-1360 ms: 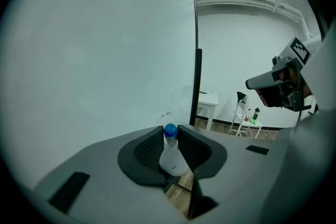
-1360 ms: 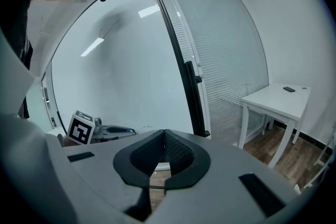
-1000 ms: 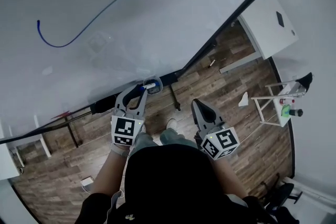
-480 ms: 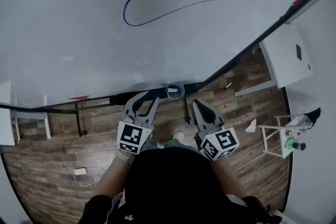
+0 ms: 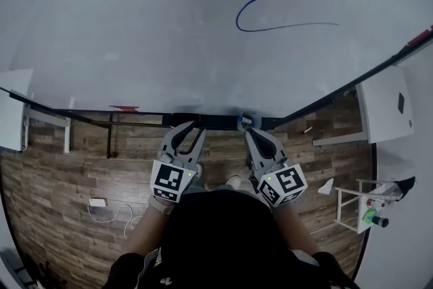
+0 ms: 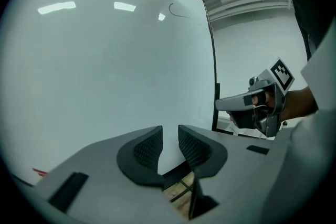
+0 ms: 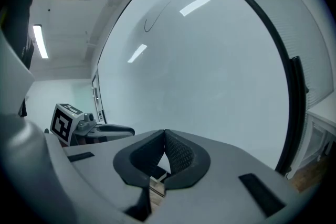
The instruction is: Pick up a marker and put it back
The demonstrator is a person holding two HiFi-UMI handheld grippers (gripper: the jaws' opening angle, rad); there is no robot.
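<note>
Grey left hand-held gripper (image 5: 189, 129), checkered cube (image 5: 169, 181)

Marker (image 5: 245, 120): only a blue-white bit shows, too small to make out. Whiteboard (image 5: 169, 30) cropped at top edge. Rack (image 5: 357, 202) items unreadable.

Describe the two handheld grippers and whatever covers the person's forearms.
The left gripper and right gripper are both grey plastic. At the rear, each carries a white cube printed with black square markers. Their tongs are curved, with dark textured pads on the inner faces. No cables show. The forearms look bare, with no sleeve reaching the wrists.
</note>
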